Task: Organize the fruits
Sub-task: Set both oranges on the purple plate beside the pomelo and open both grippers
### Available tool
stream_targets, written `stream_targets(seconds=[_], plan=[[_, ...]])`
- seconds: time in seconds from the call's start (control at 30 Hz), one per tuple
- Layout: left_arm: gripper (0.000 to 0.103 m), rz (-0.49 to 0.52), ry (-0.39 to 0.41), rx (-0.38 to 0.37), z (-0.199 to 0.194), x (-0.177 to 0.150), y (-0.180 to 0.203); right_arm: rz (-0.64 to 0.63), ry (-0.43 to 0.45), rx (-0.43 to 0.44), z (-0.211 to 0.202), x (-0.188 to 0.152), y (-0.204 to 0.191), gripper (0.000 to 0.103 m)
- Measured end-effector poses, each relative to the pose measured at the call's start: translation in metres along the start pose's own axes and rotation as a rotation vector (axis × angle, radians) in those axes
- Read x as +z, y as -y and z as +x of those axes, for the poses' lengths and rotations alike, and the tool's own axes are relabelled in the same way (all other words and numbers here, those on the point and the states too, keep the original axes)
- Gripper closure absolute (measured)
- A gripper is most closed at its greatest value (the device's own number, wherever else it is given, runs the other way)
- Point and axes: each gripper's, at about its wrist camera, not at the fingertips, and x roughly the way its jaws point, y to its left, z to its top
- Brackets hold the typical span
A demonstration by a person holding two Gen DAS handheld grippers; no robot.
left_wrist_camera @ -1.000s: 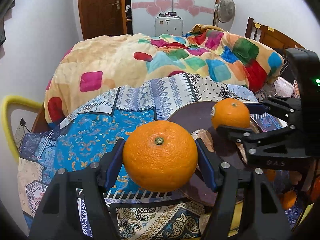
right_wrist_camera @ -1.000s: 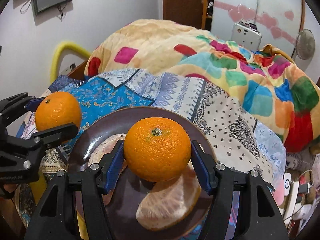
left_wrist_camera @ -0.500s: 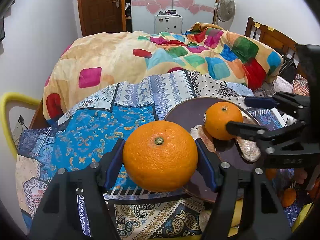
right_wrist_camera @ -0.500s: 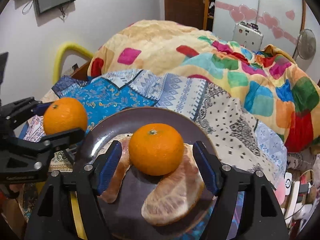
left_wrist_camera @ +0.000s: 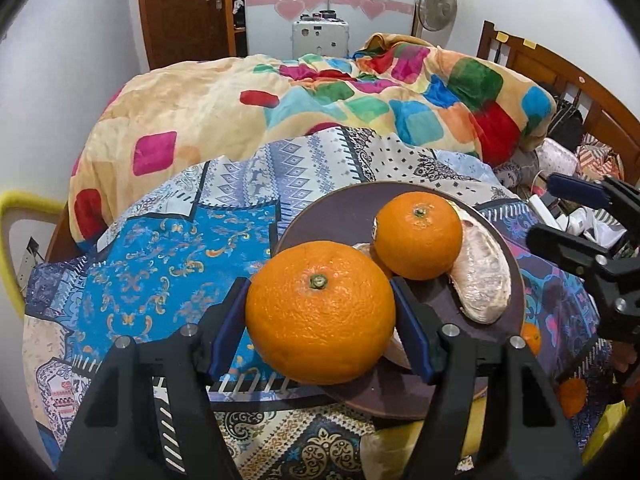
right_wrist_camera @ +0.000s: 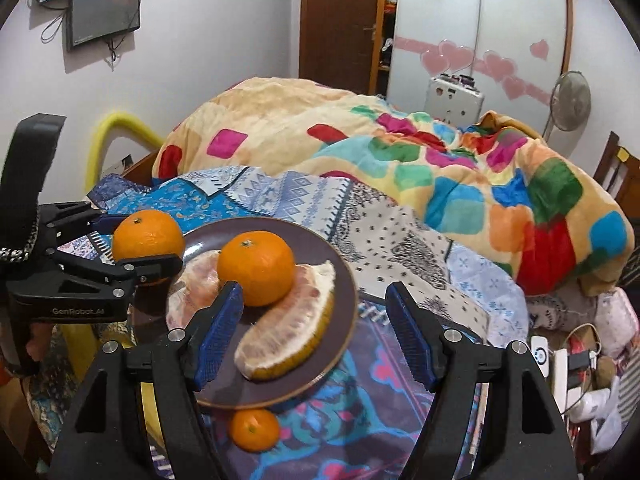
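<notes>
A glossy, pebbled orange (left_wrist_camera: 320, 312) with green stem is clamped in the left hand-held gripper (left_wrist_camera: 320, 320); right hand-held gripper (right_wrist_camera: 314, 332) is spread, holding nothing.

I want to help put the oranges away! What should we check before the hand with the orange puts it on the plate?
1. Left gripper holds its orange firmly: ok, pads press both sides.
2. Right gripper has let go: ok, its fingers are apart and empty.
3. Placed orange sits steady on the plate: ok, it rests between two pomelo pieces.
4. Free spot on the plate: cannot tell, little bare space shows.
5. Right gripper out of the way: not ok, it hangs beside the plate.
6. Small orange under the plate edge: not ok, not on the plate.
</notes>
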Motion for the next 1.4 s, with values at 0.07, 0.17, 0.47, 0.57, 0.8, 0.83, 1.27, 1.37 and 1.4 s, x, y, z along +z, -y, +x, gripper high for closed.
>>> stream_targets(seconds=[0.07, 0.17, 0.47, 0.57, 0.8, 0.83, 1.27, 1.37, 1.4], plan=[[0.034, 0.013, 0.003, 0.009, 0.0, 0.0, 0.002, 0.004, 0.004, 0.003, -0.001, -0.003, 0.003, 0.032], [0.034, 0.009, -0.002, 0.008, 0.002, 0.0, 0.001, 0.014, 0.004, 0.013, -0.002, -0.007, 0.005, 0.032], [0.032, 0.006, -0.016, 0.004, -0.001, -0.001, -0.001, 0.031, -0.004, 0.024, -0.006, -0.014, 0.005, 0.032], [0.032, 0.013, -0.008, 0.005, -0.005, -0.001, 0.001, 0.036, 0.0, 0.029, -0.01, -0.016, 0.004, 0.032], [0.032, 0.002, 0.034, 0.012, -0.031, -0.005, -0.002, 0.035, 0.002, 0.036, -0.019, -0.018, 0.0, 0.032], [0.032, 0.005, 0.041, 0.018, -0.037, -0.007, -0.002, 0.036, 0.004, 0.039, -0.022, -0.018, -0.001, 0.032], [0.021, 0.041, 0.076, 0.068, -0.083, -0.047, 0.005, 0.022, 0.027, 0.073, -0.058, -0.03, -0.023, 0.032], [0.021, 0.01, 0.065, 0.05, -0.082, -0.051, -0.003, 0.018, 0.03, 0.072, -0.056, -0.028, -0.025, 0.032], [0.021, -0.003, 0.062, 0.046, -0.082, -0.052, -0.006, 0.021, 0.028, 0.077, -0.055, -0.027, -0.025, 0.032]])
